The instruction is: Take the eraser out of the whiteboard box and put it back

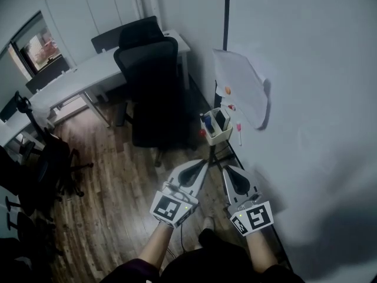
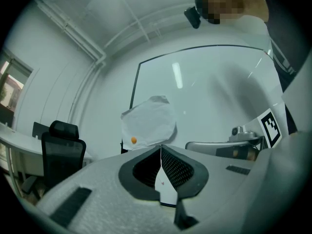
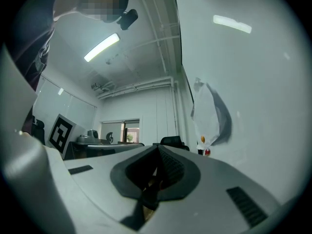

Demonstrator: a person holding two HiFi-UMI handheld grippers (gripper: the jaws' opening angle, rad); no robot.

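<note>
Left tool (image 1: 205,162), right tool (image 1: 227,170) closed, eraser (image 1: 221,119) in box (image 1: 214,138)

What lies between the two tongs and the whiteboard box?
In the head view, only wooden floor and thin dark bars, probably a stand, separate the left tongs and right tongs from the whiteboard box.

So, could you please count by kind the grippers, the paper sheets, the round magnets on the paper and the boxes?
Grippers: 2, left gripper and right gripper
Paper sheet: 1
Round magnets: 2, orange magnet and red magnet
Whiteboard box: 1
Total: 6
</note>
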